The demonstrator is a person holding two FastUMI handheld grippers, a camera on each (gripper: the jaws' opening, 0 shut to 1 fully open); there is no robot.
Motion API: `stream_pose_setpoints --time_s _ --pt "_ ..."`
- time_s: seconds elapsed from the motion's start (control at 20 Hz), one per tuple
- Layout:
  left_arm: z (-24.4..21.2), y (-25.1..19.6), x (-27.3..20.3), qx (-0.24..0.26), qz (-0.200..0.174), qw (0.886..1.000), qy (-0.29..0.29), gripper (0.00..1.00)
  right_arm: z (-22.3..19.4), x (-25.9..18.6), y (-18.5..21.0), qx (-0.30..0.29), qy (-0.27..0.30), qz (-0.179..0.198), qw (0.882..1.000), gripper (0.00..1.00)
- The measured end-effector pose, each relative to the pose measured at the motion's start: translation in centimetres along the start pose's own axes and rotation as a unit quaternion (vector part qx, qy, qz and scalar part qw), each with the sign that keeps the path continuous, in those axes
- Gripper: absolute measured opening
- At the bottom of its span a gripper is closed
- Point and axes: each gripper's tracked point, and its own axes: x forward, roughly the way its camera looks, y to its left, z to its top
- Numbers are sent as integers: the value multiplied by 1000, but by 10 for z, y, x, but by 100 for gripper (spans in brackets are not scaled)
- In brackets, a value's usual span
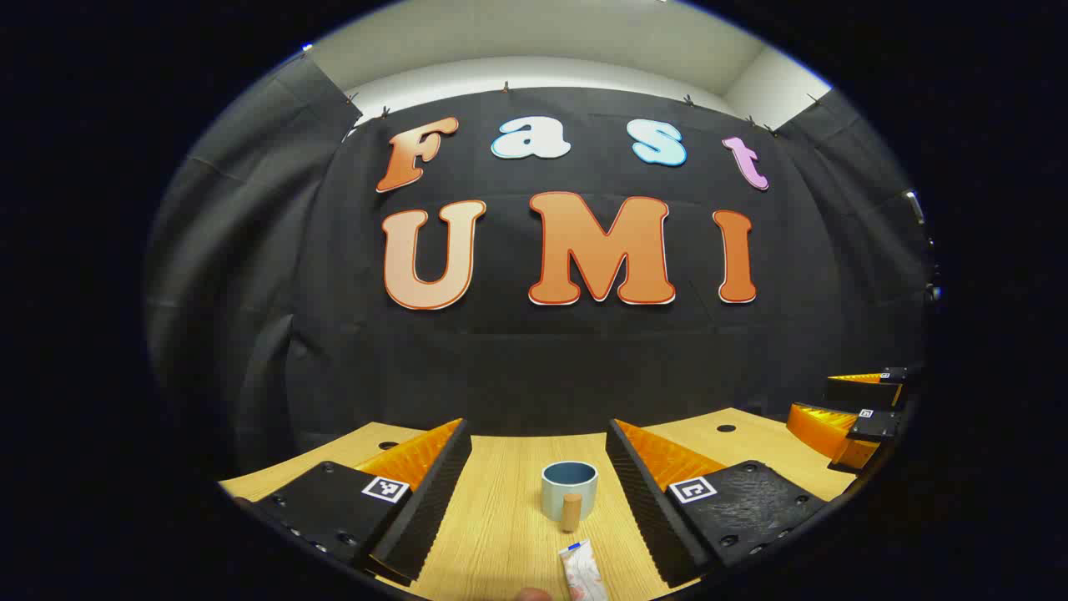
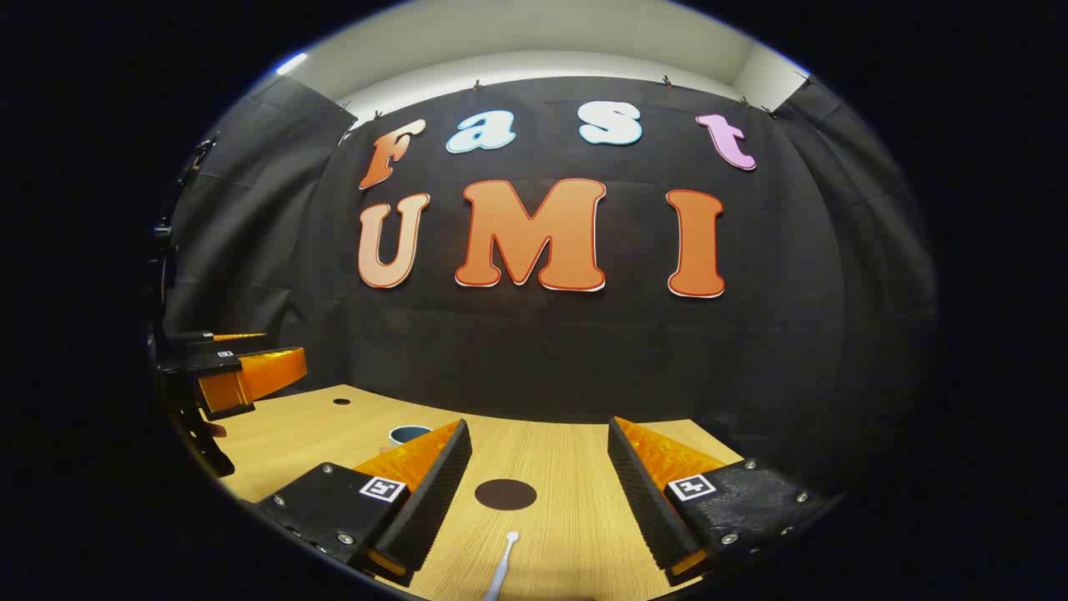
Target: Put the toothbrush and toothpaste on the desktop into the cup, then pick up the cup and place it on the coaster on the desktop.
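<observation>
In the left gripper view we see our left gripper (image 1: pixel 538 492) hanging over the wooden desktop (image 1: pixel 501 534) with its jaws spread wide and nothing between them. Nearest to us, at the bottom edge between the fingers, lies the toothpaste (image 1: pixel 581 572), a small white tube with a blue end, flat on the wood. Just beyond it stands a small wooden peg (image 1: pixel 571 512), upright and right in front of the cup (image 1: pixel 569 487), a pale blue-grey cup that sits upright with its mouth open; whether the peg touches the cup we cannot tell. Far off at the right edge of that view the right gripper (image 1: pixel 859 409) shows, its orange and black fingers apart. In the right gripper view the right gripper's jaws are likewise released, holding nothing. Closest between its fingers lies the toothbrush (image 2: pixel 501 568), white, its head pointing away from us. A little farther on, apart from the brush, the dark round coaster (image 2: pixel 506 494) lies flat on the desktop. Beyond the left-hand finger in this view we catch the cup's rim, mostly hidden behind that finger, and at the far left the left gripper hangs above the desk.
</observation>
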Motion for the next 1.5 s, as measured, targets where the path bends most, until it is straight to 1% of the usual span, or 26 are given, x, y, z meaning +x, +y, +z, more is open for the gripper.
stream_pose_setpoints --time_s 0.1,0.15,0.4,0.45,0.5,0.55,0.8,1.0,1.15,1.3,1.4,1.45,1.5 --pt "0 -4 2 2 -3 1000 1 100 0 0 -3 0 5 -2 1000 98" --pt "2 -9 4 3 -8 1000 2 97 0 1 -3 -1 9 -2 1000 98" --pt "-2 -24 5 8 -21 1000 8 97 -1 0 -3 4 21 3 1000 98" --pt "-1 -25 5 9 -22 1000 8 100 -1 -1 -3 5 23 6 1000 98" --pt "-3 -27 6 9 -22 1000 10 100 -3 -2 -3 5 27 8 1000 98" --pt "-4 -27 6 9 -23 1000 13 97 -5 -2 -2 6 31 10 999 98" --pt "-16 -31 10 6 -26 999 44 97 -13 0 -1 4 56 21 998 98" --pt "-30 -32 21 0 -35 996 87 97 -18 2 1 3 83 32 996 98" --pt "-43 -35 28 12 -52 990 129 97 -29 2 2 19 125 39 991 98" --pt "-63 -34 35 26 -58 983 174 97 -57 12 -5 19 174 35 984 96" --pt "-80 -42 38 30 -76 974 209 97 -73 19 -4 12 201 31 979 95" --pt "-88 -43 43 33 -82 971 222 97 -81 19 -1 11 216 34 976 94" --pt "-101 -44 45 32 -87 965 246 97 -89 16 2 12 230 42 972 94"
